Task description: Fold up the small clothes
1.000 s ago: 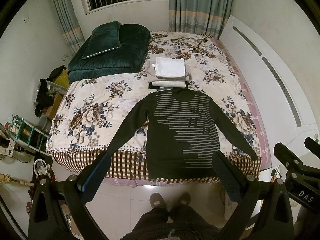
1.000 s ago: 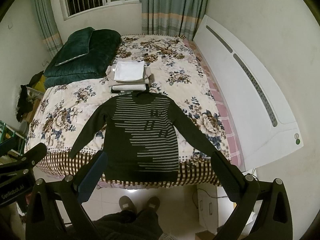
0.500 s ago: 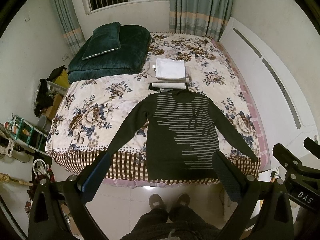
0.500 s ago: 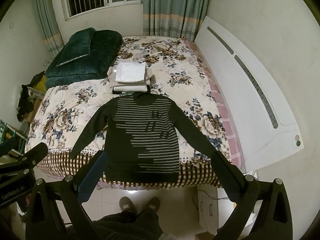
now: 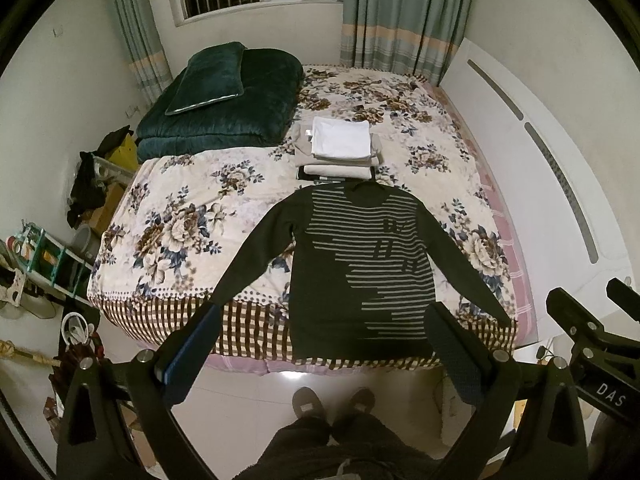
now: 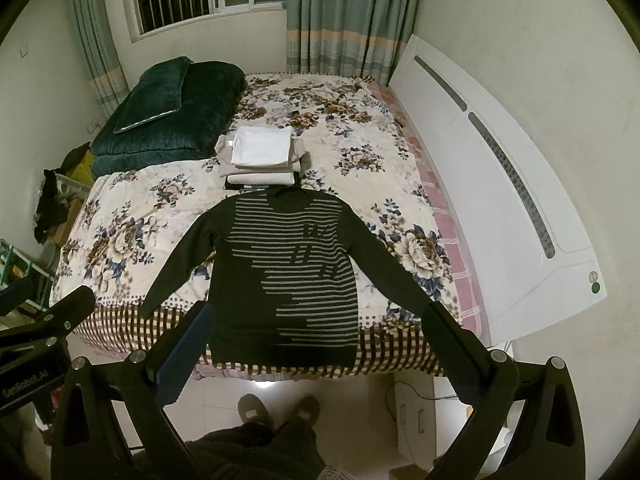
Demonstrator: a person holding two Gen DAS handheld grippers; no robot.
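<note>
While both tools hang above the floor at the foot of the bed, status: nothing gripped yet.

Sweater: dark long-sleeve sweater [image 5: 356, 264] w/ grey stripes lies flat, front up, on the floral bedspread [image 5: 180, 216]; collar points to the far end, hem drapes over the near bed edge, both sleeves spread out diagonally.

Left gripper: left gripper [image 5: 324, 344] w/ fingers spread wide, nothing between them, well apart from the cloth.

Right gripper: right gripper [image 6: 318, 336] also spread wide, holding nothing, same height approx.

Change vs 1 s ago: v. little. Sweater sits slightly higher in both views, so both tools have tipped or eased back a touch; the garment itself hasn't shifted, no sleeve or hem moved.

Meaning for task: looks like the pause betw. laying out and folding. Sweater is smoothed and ready; fold not begun.

Done pile: stack of folded clothes [image 5: 340, 148], white one on top, sits just beyond the collar, so prob. several items already finished.

Other: green quilt [image 5: 224, 104] w/ pillow at the far left corner of the bed; white headboard [image 6: 500, 184] along the right side; person's slippers [image 5: 332, 400] on the tiled floor below.

Next (guess): reach down to a sleeve cuff or shoulder, pinch, fold inward.

Risk: hem overhangs the edge; a tug could drag the sweater off toward the floor.
</note>
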